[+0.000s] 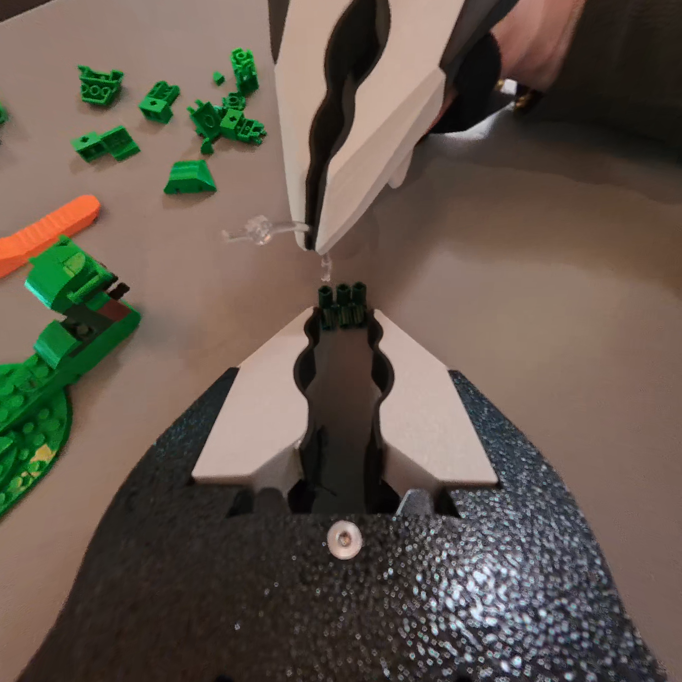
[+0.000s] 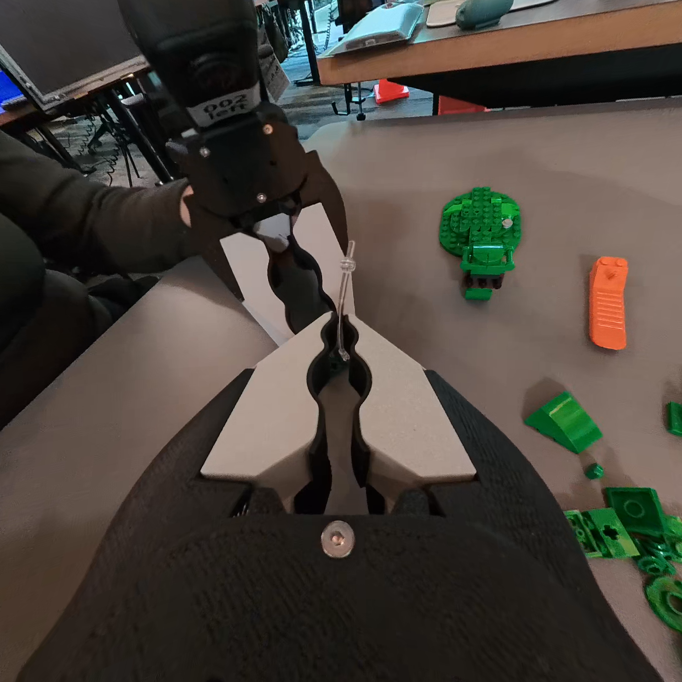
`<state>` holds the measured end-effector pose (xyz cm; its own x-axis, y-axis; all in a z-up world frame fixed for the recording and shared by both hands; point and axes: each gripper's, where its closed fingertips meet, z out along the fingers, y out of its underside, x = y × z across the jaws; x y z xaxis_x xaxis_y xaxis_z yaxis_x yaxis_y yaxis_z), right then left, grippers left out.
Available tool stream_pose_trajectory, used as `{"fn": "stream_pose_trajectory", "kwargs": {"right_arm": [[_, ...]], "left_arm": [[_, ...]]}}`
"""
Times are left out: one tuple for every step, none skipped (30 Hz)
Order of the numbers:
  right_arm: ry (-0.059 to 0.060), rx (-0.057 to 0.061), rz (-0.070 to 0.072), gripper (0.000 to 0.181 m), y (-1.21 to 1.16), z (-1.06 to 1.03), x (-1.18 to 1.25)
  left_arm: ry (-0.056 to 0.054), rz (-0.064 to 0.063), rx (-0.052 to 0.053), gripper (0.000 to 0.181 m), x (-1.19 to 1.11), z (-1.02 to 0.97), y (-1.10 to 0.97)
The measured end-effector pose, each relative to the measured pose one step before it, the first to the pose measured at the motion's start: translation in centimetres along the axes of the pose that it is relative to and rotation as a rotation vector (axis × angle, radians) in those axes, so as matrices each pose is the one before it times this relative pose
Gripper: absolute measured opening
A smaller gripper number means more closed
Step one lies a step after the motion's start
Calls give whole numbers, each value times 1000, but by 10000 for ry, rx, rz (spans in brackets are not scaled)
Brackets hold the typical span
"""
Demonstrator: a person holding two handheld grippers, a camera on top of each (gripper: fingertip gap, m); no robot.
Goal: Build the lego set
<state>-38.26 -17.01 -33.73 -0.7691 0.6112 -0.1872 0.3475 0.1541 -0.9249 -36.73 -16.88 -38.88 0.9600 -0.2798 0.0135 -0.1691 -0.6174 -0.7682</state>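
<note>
Left gripper: black textured body nearest the camera, pale grey fingers clamped on a small dark green studded lego piece at their tips.
Right gripper: pale fingers pressed together on a thin clear plastic rod with a small bead; the rod sticks out past the tips.
Meeting point: the right gripper's tips hang just above the dark green piece, the clear rod's lower end close over its studs; contact cannot be told.
Left of the left gripper: a partly built bright green lego model on a round green base, with an orange ridged brick separator just beyond it.
Farther left and ahead: loose green lego bricks scattered on the grey table, a green sloped wedge brick nearest.
Behind the left gripper: a dark-sleeved hand holding it.
</note>
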Motion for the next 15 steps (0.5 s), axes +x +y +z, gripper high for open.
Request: {"fn": "stream_pose_trajectory", "kwargs": {"right_arm": [[-40,-78,-7,0,87,68,-3],[-12,-148,-42,0,163,141,-6],[-1,-173,-70,0,179,181,-5],[-19,-84,-79,0,71,136,-19],[-43,-9,-31,0,-29,60,-23],[-64,29,41,0,-43,2,-6],[-79,46,65,0,-54,-31,-21],[-62,52,34,0,-67,-41,-46],[-18,19,4,0,-35,-12,9],[-13,-50,-13,0,55,60,-12],[-33,-66,-51,0,60,98,-78],[-20,-24,-63,0,-1,71,-41],[-21,-10,-12,0,2,51,-23],[-25,-4,25,0,-1,17,-6],[-24,-3,17,0,10,-5,-16]], "left_arm": [[187,193,6,24,23,-29,18],[153,147,1,24,21,-33,39],[115,101,-5,24,12,-17,17],[94,115,11,24,29,-15,4],[63,57,0,24,10,-11,9],[40,25,2,24,16,3,-4],[34,19,9,24,6,-2,-6],[39,20,7,24,25,-8,1],[38,22,6,24,19,-2,-3],[43,32,4,24,29,0,-3],[70,50,-1,24,44,-7,7],[68,52,5,24,31,-6,1],[56,46,4,24,23,4,-7],[20,29,-3,24,3,5,-2],[-3,14,10,24,11,-1,-7]]}}
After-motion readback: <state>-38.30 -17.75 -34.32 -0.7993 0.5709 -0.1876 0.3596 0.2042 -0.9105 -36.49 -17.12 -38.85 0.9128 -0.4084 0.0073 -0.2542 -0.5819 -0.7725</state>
